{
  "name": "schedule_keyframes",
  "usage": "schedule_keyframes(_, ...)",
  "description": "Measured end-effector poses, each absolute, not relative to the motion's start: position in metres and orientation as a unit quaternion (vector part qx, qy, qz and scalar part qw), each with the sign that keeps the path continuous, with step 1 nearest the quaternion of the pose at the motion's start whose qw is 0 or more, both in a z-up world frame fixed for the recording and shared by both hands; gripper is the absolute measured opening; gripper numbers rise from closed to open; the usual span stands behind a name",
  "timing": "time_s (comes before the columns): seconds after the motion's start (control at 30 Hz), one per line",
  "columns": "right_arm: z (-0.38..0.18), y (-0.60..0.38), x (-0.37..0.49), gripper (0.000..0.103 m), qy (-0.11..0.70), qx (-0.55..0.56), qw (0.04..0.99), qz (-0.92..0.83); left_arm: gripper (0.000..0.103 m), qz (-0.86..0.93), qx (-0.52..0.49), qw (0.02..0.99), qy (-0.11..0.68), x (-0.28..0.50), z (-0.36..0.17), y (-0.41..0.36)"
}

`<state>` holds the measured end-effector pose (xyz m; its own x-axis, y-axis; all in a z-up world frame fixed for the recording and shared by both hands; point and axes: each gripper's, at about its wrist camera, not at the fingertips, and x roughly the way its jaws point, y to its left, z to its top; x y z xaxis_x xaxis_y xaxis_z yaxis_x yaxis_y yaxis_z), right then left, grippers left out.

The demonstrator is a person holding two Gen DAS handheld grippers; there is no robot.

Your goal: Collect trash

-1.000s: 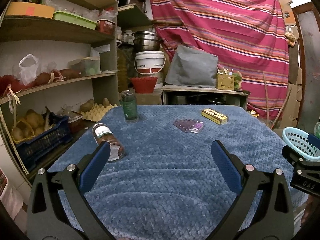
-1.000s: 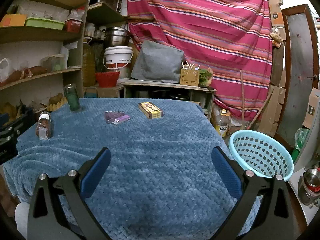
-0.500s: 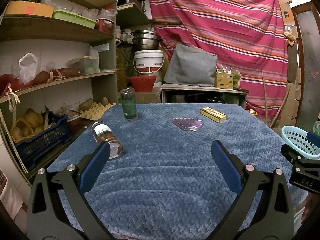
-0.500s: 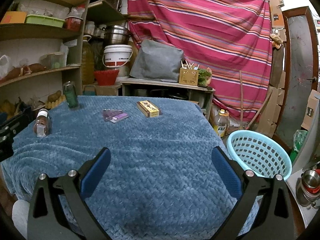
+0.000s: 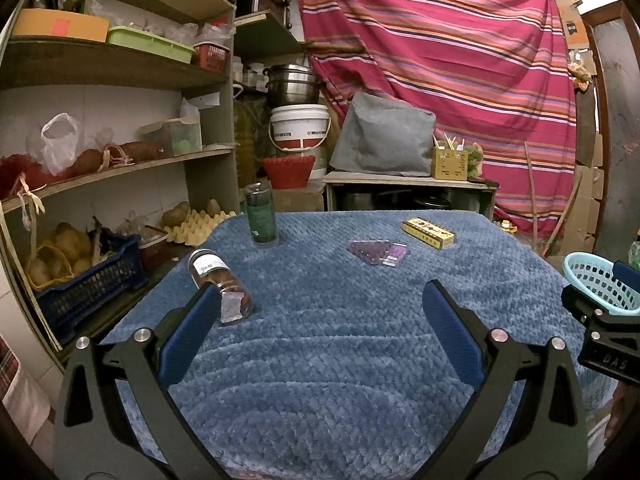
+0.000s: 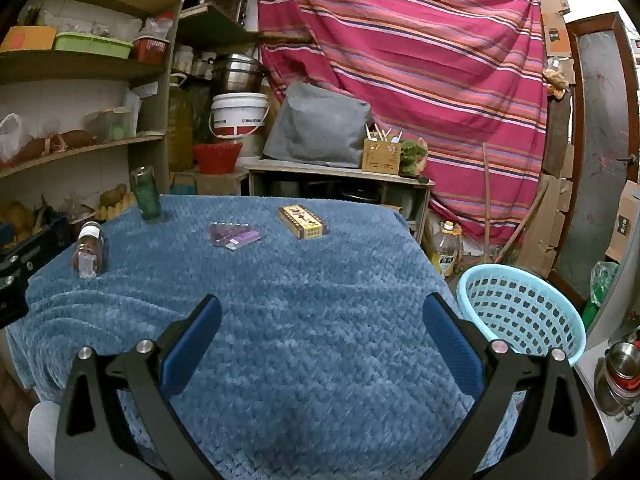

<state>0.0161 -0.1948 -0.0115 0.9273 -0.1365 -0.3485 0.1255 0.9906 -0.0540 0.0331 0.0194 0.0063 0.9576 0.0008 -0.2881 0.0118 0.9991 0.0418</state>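
Note:
On the blue blanket-covered table (image 5: 328, 344) lie a tipped-over brown jar (image 5: 219, 280) with a white label, an upright green bottle (image 5: 261, 216), a purple wrapper (image 5: 378, 253) and a yellow box (image 5: 429, 233). My left gripper (image 5: 320, 300) is open above the near part of the table, its left finger just in front of the jar. My right gripper (image 6: 320, 312) is also open and holds nothing. In the right wrist view the jar (image 6: 89, 249), green bottle (image 6: 146, 194), wrapper (image 6: 234, 235) and box (image 6: 302, 221) lie further off. A light-blue basket (image 6: 520, 308) stands beside the table's right edge.
Shelves (image 5: 104, 168) with potatoes, bags and crates run along the left. Behind the table are a white bucket (image 5: 300, 128), a red bowl (image 5: 287, 171), a low bench with a grey cushion (image 5: 382, 140), and a striped curtain (image 5: 460, 60). An oil bottle (image 6: 444, 248) stands on the floor.
Both views have shifted only slightly; the objects on the table lie as before and both grippers stay open.

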Motion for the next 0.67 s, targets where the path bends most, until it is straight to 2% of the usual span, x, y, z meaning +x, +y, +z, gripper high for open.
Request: schedule_keyframes(0.67,-0.0116,-0.1963,0.0140,0.098,0.179,-0.017,0.981,-0.072,0.098,-0.004,0.016,0.988,0.154,0.0350,0.0077,0.0242)
